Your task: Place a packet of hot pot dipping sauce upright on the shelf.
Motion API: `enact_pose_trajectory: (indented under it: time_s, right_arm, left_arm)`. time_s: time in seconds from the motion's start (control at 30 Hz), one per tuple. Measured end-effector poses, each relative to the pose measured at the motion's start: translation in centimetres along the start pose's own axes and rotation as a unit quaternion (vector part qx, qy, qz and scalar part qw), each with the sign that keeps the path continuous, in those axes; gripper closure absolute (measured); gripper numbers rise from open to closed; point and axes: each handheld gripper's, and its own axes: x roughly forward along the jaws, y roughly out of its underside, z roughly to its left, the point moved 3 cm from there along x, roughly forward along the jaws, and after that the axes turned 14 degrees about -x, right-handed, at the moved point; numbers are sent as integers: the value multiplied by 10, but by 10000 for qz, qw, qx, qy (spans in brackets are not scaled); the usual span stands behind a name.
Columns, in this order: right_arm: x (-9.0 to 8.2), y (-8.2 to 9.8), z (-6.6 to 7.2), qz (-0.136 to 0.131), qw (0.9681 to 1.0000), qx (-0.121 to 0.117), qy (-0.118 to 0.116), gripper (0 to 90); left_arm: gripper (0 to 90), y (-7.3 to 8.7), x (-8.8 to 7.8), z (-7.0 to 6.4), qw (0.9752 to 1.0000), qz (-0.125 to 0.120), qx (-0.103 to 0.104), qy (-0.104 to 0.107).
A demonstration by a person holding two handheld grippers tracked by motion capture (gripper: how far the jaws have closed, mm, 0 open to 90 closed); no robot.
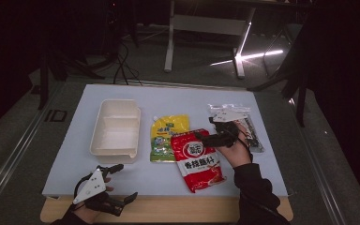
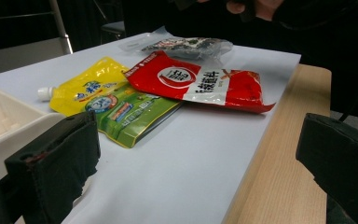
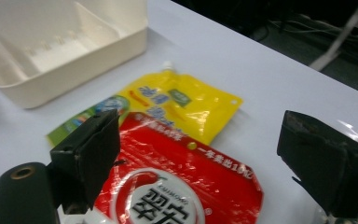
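high: right gripper (image 1: 206, 136) centre-right, jaws wide, over red pouch (image 1: 198, 161) top edge, gripping nothing; left gripper (image 1: 115, 183) lower left, open, empty | left gripper view: red pouch (image 2: 200, 83) upper centre, overlapping yellow pouch (image 2: 109, 100) | right gripper view: red pouch (image 3: 182, 182) bottom centre between jaws

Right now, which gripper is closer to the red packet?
The right gripper: it hovers open over the red packet's top edge. The left gripper sits open at the table's near-left corner, well away from it.

Right gripper (image 1: 205, 136) — above red pouch (image 1: 198, 160)
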Motion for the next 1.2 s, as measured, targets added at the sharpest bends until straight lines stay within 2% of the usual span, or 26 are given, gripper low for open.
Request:
enact_pose_trajectory:
  time_s: [0.03, 0.17, 0.4, 0.43, 0.53, 0.6, 0.8, 1.0, 1.2]
  right_arm:
    - [2, 1, -2, 14, 10000, 15, 35, 131]
    - [12, 4, -8, 81, 9997, 150, -148, 138]
    - [27, 14, -21, 338, 9986, 281, -283, 166]
    - [32, 17, -25, 446, 9976, 362, -393, 178]
    - [39, 22, -29, 619, 9959, 422, -501, 190]
    - [41, 23, -30, 681, 9957, 398, -487, 207]
    - [58, 29, -36, 958, 9918, 485, -695, 230]
    - [65, 34, -43, 1116, 9896, 518, -745, 275]
    - [70, 43, -48, 1506, 9831, 595, -851, 341]
  left_arm:
    - [7, 0, 0, 0, 10000, 5, 1, -1]
    - [7, 0, 0, 0, 10000, 6, 7, 2]
    - [7, 1, 0, 0, 10000, 29, 19, -13]
    - [7, 1, 0, 1, 10000, 26, 0, -15]
    - [7, 1, 0, 1, 10000, 41, 25, -23]
    - [7, 2, 1, 1, 10000, 61, 48, -37]
    - [7, 3, 1, 2, 10000, 88, 17, -37]
    - [7, 3, 0, 2, 10000, 88, -12, -18]
    - [7, 3, 0, 2, 10000, 82, -32, -18]
